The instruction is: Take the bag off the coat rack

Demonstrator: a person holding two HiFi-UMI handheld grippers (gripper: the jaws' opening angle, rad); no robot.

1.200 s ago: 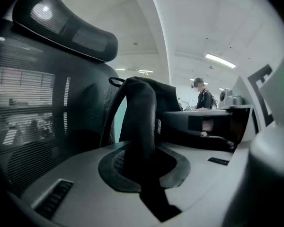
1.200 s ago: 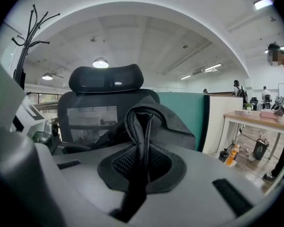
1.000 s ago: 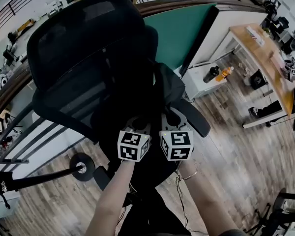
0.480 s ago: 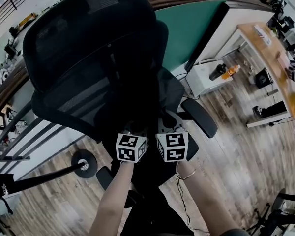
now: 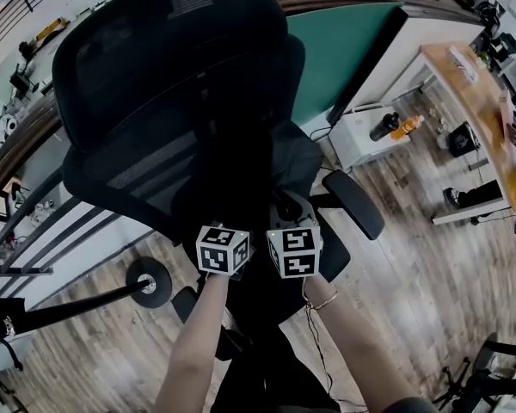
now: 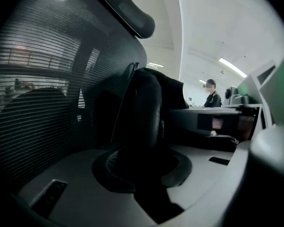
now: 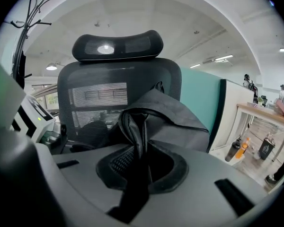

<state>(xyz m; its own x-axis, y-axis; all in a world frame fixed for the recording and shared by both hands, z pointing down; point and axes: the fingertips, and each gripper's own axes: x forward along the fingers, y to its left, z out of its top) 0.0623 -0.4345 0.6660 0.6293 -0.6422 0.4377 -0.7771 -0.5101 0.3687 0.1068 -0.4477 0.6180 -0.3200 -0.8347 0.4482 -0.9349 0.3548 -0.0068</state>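
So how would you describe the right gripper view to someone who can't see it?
A fold of a dark bag runs between the jaws of the right gripper, which are opening; the bag is slumped on a black mesh office chair. Behind stand a coat rack, a teal partition and a wooden desk.

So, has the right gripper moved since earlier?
Yes: the right gripper, jaws opening with the bag between them, has shifted slightly left, away from the armrest, toward the rack base.
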